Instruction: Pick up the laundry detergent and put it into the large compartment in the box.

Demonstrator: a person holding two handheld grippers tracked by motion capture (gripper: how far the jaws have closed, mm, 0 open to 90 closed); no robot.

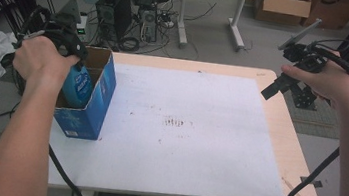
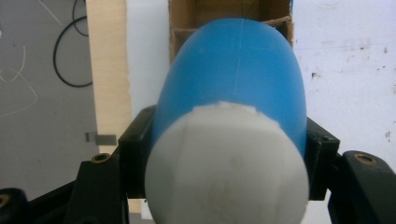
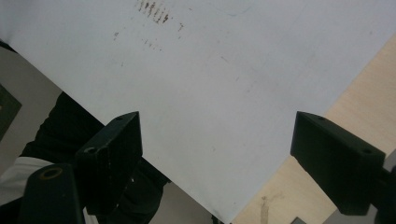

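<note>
Left gripper (image 2: 229,144) clamps blue bottle (image 2: 233,79).

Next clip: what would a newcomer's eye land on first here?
The blue bottle with its white cap, clamped in the left gripper and going into the open blue box at the table's left edge. Next, the white sheet over most of the tabletop, with small dark marks at its middle. The right gripper hangs open above the table's right edge.

A lab or workshop; a computer tower (image 1: 131,14) with tangled cables (image 1: 164,23) on the floor; cardboard boxes (image 1: 281,8) under desks.
</note>
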